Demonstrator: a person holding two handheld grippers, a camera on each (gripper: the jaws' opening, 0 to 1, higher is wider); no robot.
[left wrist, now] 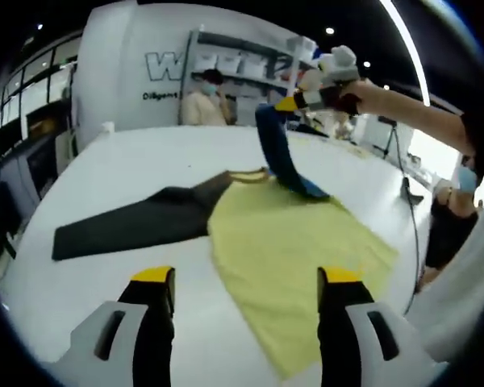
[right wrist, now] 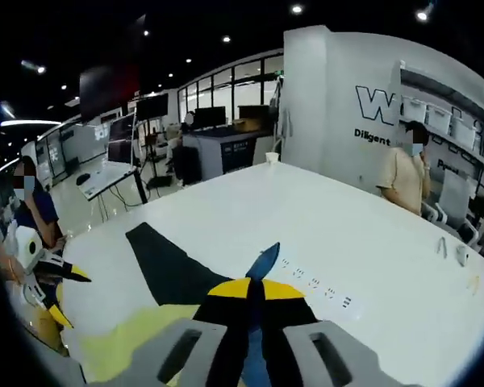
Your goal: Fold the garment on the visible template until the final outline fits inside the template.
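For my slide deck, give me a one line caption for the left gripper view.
Open left gripper over a yellow garment with a black sleeve, while the right gripper lifts its blue sleeve.

This is a large open-plan office or demonstration lab, seen around a broad white worktable (right wrist: 323, 234). Beyond the table's far edge stands a curved white wall panel with dark lettering (right wrist: 387, 121). Beside that panel, grey metal shelving holding pale storage boxes (right wrist: 456, 129) rises behind a person in a beige shirt (right wrist: 403, 173). Off the table's opposite side, rows of dark desks carrying black computer monitors (right wrist: 210, 121) run along glass-partitioned rooms. Above the table, a black ceiling carries small round recessed spotlights (right wrist: 297, 10).
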